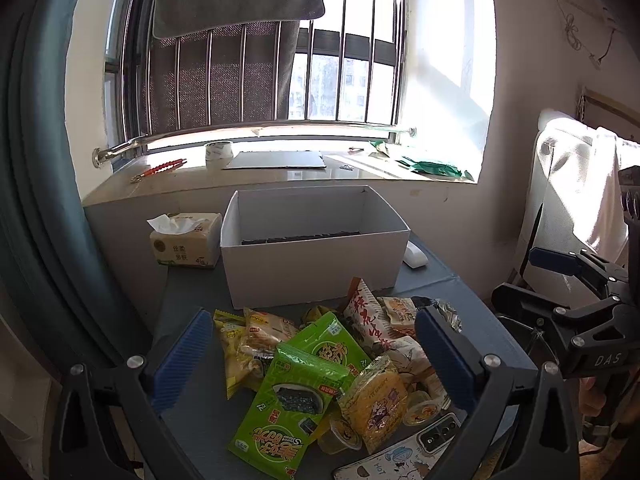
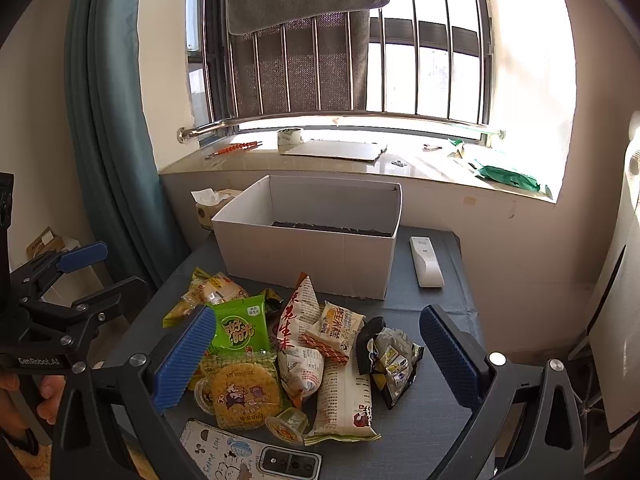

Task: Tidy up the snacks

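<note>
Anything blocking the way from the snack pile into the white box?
Nothing visible does. The white box stands open-topped just behind the snack pile. The remote lies to its right, the tissue pack to its left. Both grippers, left and right, hover open over the pile.

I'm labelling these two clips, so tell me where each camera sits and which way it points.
Left wrist: on the left gripper, open above the snack pile, facing the white box and window; the right gripper shows at its right edge.
Right wrist: on the right gripper, also open, facing the same way; the left gripper and a hand show at left.
Shared: snack pile, white box, phone, remote.
</note>
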`<control>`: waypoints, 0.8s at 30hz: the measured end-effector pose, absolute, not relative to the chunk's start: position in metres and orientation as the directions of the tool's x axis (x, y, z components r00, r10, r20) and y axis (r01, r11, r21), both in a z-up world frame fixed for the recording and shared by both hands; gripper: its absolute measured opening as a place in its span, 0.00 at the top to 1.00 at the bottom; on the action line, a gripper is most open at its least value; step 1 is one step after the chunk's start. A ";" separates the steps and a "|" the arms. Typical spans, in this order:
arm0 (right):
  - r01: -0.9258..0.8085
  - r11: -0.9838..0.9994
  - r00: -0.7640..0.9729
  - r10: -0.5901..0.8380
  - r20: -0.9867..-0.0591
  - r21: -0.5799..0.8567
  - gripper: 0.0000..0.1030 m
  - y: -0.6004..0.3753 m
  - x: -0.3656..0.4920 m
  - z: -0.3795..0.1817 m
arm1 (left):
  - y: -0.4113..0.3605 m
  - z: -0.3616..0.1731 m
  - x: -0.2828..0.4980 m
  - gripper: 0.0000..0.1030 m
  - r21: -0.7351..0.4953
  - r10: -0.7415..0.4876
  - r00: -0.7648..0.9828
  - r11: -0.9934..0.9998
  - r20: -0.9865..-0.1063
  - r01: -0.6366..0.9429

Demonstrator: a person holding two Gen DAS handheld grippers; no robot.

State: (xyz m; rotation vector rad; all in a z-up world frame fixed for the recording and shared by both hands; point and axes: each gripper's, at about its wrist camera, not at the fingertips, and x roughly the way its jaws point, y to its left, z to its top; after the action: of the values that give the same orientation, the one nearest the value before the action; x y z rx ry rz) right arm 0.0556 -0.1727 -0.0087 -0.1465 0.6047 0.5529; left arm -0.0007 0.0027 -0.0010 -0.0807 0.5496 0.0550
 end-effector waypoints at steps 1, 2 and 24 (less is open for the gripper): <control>-0.532 0.846 0.684 0.448 -0.576 0.027 0.00 -0.173 0.056 -0.009 | 0.003 -0.001 -0.001 0.00 -0.062 0.031 0.851 0.995 -0.524 -0.074; -0.531 0.847 0.684 0.448 -0.575 0.027 0.00 -0.173 0.055 -0.009 | 0.003 -0.001 -0.001 0.00 -0.063 0.030 0.851 0.995 -0.524 -0.074; -0.535 0.845 0.681 0.448 -0.579 0.025 0.00 -0.172 0.055 -0.009 | 0.002 -0.002 0.000 0.00 -0.062 0.029 0.851 0.995 -0.525 -0.072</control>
State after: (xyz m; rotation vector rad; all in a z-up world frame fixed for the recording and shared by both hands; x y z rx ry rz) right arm 0.0550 -0.1718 -0.0094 -0.1508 0.6084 0.5539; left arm -0.0004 0.0022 -0.0016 -0.0806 0.5514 0.0531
